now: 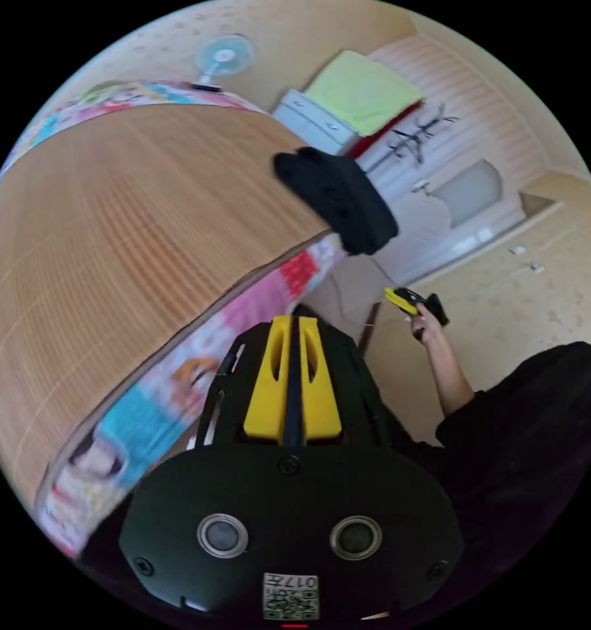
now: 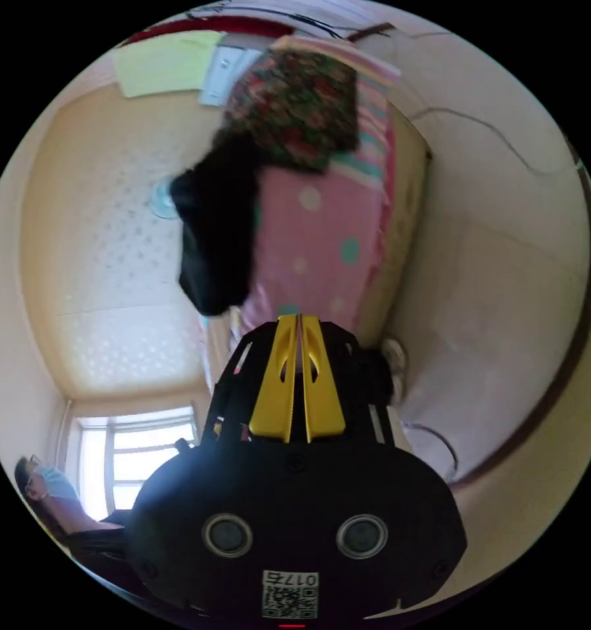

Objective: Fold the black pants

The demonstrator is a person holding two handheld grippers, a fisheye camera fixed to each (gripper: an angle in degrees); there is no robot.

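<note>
Bamboo mat (image 1: pixel 131 230) bears black pants (image 1: pixel 338 197); no legible writing.

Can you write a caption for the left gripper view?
Black pants bundled at the bamboo mat's edge, left gripper shut.

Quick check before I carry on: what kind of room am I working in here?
Most likely a bedroom: a bed with a patchwork-print sheet under a woven mat, the black pants at its edge, a fan and a drawer cabinet.
</note>
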